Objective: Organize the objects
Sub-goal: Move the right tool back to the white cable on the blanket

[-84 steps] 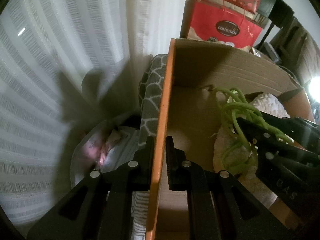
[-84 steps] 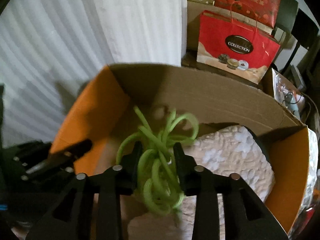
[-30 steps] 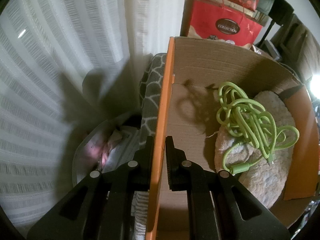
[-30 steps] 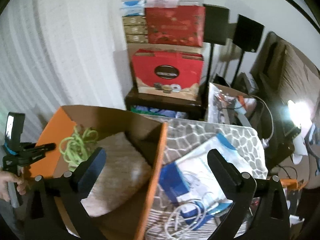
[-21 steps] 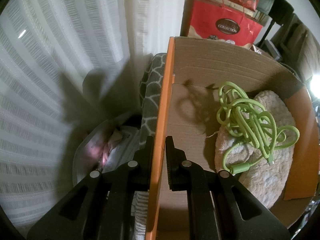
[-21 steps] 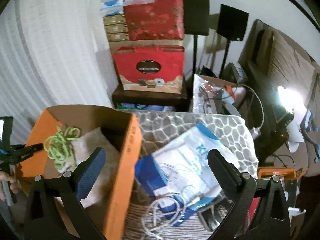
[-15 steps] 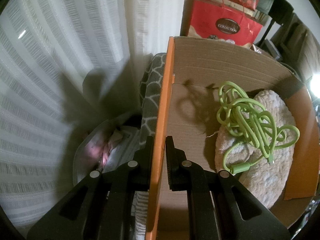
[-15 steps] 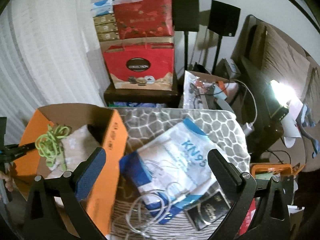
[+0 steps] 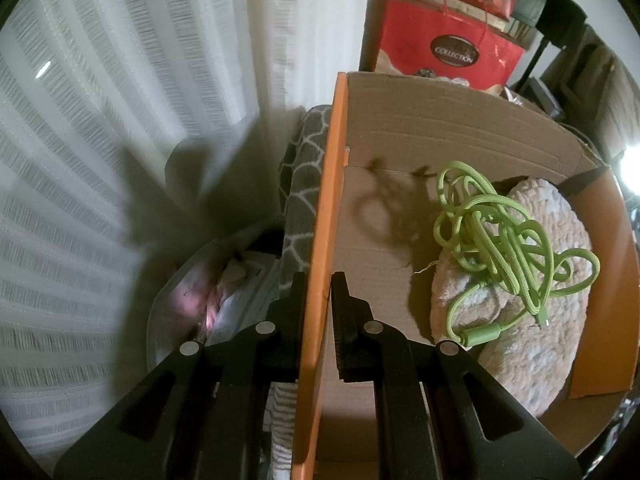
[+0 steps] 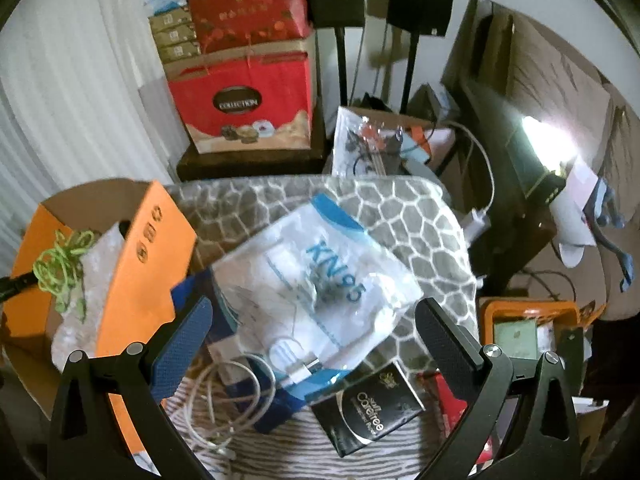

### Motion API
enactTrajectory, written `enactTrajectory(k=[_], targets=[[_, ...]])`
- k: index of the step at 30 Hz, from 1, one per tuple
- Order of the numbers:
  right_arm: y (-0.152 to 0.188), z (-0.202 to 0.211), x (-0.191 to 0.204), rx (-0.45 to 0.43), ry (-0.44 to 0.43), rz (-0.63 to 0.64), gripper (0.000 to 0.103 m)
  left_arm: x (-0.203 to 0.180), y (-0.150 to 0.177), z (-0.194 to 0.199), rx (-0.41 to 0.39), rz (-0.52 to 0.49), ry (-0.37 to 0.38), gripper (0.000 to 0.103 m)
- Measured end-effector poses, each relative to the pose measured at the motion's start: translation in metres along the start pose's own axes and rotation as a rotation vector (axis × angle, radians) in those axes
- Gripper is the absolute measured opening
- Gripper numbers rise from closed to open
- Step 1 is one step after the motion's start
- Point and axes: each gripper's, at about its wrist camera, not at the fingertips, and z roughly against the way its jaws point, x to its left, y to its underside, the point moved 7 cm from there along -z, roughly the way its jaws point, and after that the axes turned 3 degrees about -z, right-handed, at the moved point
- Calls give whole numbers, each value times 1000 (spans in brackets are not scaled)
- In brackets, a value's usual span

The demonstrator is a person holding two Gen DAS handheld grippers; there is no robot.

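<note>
My left gripper [image 9: 319,292] is shut on the orange wall of the cardboard box [image 9: 326,208]. Inside the box a green cable [image 9: 504,232] lies tangled on a fluffy beige cloth [image 9: 532,320]. The box also shows in the right wrist view [image 10: 132,280] at the left, with the green cable [image 10: 60,268] in it. My right gripper [image 10: 312,336] is wide open and empty above a white KN95 mask bag [image 10: 316,276], a white cable [image 10: 228,404] and a black Carefree packet [image 10: 368,412] on the grey patterned blanket [image 10: 412,216].
A white curtain [image 9: 120,120] hangs left of the box. Red gift bags [image 10: 244,104] and stacked boxes stand behind on a dark stand. A bright lamp [image 10: 548,148], wires and an orange bin [image 10: 528,320] crowd the right side.
My right gripper let go of the green cable in the box, opened wide, pulled back and swung right over the mask bag. My left gripper has kept its hold on the box wall.
</note>
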Motion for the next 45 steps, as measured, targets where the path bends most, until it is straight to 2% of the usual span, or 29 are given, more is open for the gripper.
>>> enactTrajectory(k=[9,20,28,33,40,42,44,45], targets=[[36,-11,17,60,-54,37,87,0,0,0,0,1,1,11],[69,-19,38,129,-123,43,60,-1,0,0,0,1,1,11],[92,-18,53,171,-187,27,58,-1,0,0,0,1,1,11],[102,-18,63,178,-175,50,62,-1,0,0,0,1,1,11],[113,-27,65,201,-157,47,62,-1,0,-1,0,2,3,11],[113,-27,66,195,-146,56,58,-1,0,0,0,2,2,11],[114,-27,69,198,-155,62,41,-1,0,-1,0,2,2,11],[115,-28,70,203,-161,60,41,-1,0,-1,0,3,2,11]])
